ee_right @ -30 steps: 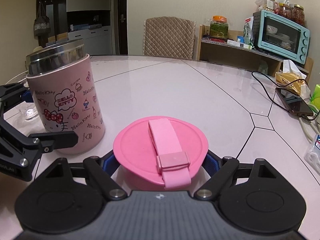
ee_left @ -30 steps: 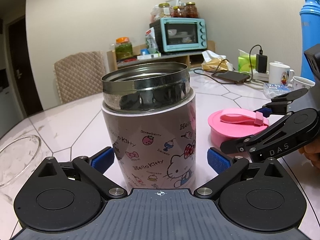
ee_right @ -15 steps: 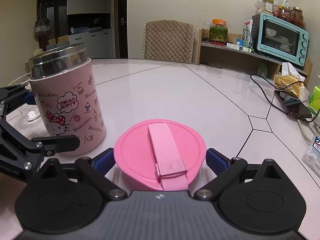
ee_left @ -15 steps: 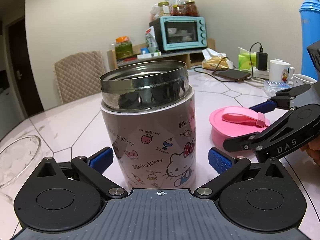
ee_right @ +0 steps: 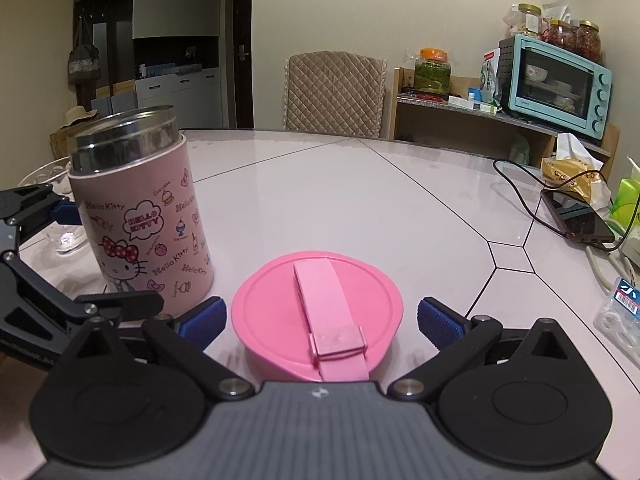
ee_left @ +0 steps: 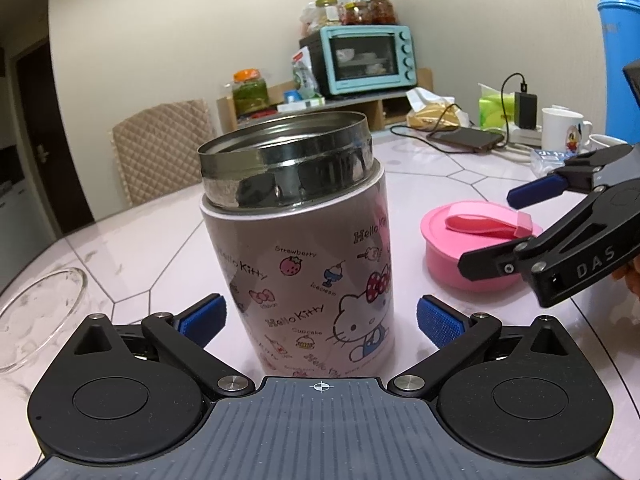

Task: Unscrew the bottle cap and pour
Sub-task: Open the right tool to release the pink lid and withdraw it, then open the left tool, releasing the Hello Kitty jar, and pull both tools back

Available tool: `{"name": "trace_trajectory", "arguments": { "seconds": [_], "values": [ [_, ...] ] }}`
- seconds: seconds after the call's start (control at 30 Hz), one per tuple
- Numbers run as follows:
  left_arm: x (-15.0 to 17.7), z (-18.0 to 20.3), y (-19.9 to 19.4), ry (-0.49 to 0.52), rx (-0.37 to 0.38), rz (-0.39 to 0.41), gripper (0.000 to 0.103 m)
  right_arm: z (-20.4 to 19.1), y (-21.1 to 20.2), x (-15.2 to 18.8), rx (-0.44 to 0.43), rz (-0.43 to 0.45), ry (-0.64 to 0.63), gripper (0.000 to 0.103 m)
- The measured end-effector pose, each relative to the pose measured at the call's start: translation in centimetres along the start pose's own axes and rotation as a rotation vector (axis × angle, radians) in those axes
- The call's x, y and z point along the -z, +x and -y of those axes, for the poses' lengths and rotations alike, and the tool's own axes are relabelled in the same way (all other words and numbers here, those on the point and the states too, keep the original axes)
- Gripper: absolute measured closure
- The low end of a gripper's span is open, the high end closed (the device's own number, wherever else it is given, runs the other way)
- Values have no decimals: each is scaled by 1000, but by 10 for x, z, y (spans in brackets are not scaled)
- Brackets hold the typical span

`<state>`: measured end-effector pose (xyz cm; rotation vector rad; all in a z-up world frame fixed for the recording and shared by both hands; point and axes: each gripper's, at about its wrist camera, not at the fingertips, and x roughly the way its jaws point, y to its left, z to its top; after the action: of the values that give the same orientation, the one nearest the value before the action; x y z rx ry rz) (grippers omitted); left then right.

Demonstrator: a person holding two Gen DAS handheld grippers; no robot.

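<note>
Black linkage grippers — blue ribbed pads, silver pivot screws, apparently "DAS" lettering on one arm.

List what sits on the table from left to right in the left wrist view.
Glass bowl → Hello Kitty jar → pink lid → right gripper → white mug → blue bottle.

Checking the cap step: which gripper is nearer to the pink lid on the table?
Right. The right gripper straddles the pink lid, open fingers on either side without touching. The left gripper sits open around the Hello Kitty jar, with the lid off to its right.
</note>
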<state>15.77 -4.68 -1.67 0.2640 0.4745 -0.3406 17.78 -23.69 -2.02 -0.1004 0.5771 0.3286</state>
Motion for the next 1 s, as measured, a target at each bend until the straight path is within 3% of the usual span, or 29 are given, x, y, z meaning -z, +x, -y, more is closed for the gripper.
{"name": "trace_trajectory", "arguments": {
  "seconds": [0.47,1.0],
  "values": [
    [7,4,-10,-14,-48,-38,0,-2,-25,1,4,23,28,0],
    [14,17,-43,-71,-63,2,0,1,-67,12,45,68,96,0]
  ]
}}
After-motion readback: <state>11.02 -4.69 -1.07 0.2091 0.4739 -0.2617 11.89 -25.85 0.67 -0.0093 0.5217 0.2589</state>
